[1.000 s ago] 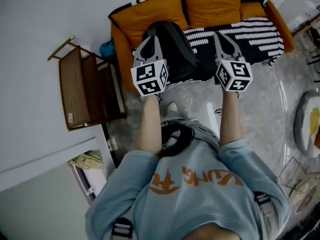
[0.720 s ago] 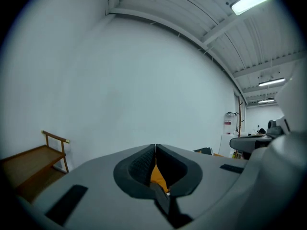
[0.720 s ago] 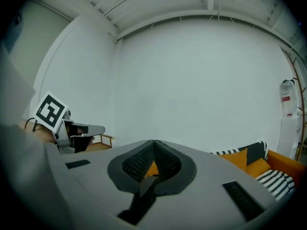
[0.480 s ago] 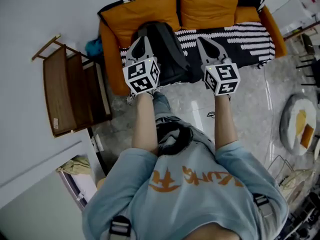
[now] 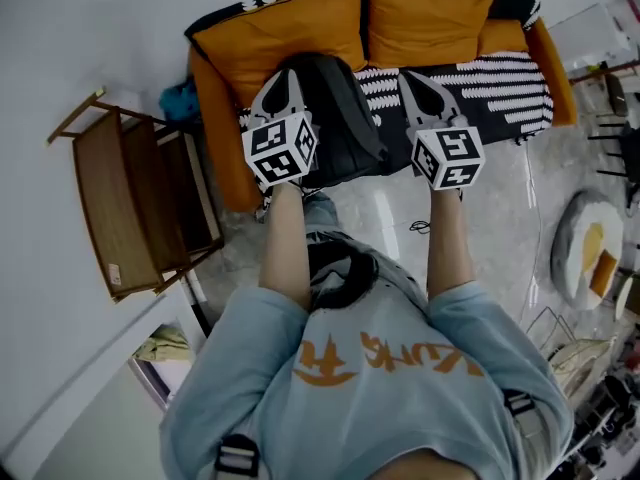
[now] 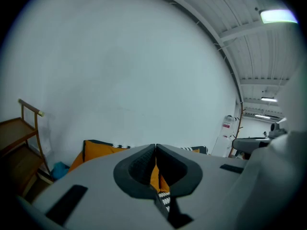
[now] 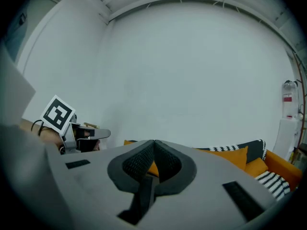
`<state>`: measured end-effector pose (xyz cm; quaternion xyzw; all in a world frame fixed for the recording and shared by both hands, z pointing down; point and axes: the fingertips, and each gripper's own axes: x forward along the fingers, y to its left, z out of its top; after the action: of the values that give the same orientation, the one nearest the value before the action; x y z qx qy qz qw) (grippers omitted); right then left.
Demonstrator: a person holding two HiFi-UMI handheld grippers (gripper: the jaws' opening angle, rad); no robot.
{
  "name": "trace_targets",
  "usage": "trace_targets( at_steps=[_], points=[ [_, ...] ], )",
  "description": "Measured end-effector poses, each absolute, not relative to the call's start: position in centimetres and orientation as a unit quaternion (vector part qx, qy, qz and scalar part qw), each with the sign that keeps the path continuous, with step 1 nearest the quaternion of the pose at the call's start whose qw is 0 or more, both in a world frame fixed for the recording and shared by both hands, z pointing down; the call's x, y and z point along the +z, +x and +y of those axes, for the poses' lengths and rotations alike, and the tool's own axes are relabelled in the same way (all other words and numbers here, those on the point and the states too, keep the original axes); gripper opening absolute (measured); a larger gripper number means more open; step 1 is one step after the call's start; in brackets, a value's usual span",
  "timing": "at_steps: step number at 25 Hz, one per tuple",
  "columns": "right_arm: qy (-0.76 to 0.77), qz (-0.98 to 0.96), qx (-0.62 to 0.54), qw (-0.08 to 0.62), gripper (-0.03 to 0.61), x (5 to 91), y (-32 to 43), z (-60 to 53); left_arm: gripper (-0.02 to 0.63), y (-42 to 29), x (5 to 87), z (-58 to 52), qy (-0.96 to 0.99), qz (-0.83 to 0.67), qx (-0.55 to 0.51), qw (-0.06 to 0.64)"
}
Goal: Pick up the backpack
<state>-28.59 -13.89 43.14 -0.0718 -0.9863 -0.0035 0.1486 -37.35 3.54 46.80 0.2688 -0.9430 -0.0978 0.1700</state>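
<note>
Standing at the front edge of the sofa (image 5: pixel 215 158), the person (image 5: pixel 380 388) holds both grippers out level over the seat. Left to right:
- Wooden shelf (image 5: pixel 130 208) against the wall.
- Teal bundle (image 5: pixel 182 98) just beside the sofa's left arm.
- Backpack (image 5: pixel 350 118): black, on the left end of the seat, top against the left orange cushion (image 5: pixel 285 33), bottom at the seat's front edge.
- Left gripper (image 5: pixel 284 76): from above it overlaps the backpack's left edge. Jaws pressed together, nothing between them. Contact with the bag can't be told.
- Right gripper (image 5: pixel 414 78): just right of the backpack, over the striped throw (image 5: pixel 500 68) that covers the rest of the seat. Jaws closed too, empty.
- Second orange cushion (image 5: pixel 425 13) sits behind it at the sofa back.

Both gripper views look over the sofa back at the white wall.
</note>
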Motion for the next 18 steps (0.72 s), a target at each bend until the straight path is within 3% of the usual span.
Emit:
trace_targets(
  at_steps=[9, 18],
  points=[
    [-0.121, -0.977, 0.001, 0.174, -0.002, 45.3, -40.2, -6.8, 0.021, -46.5, 49.4, 10.6, 0.228, -0.948, -0.111, 0.195],
    [-0.142, -0.964, 0.014, 0.223, -0.002, 49.8, -44.2, -5.9, 0.021, -48.1, 54.1, 12.1, 0.203, -0.94, -0.122, 0.244]
  ],
)
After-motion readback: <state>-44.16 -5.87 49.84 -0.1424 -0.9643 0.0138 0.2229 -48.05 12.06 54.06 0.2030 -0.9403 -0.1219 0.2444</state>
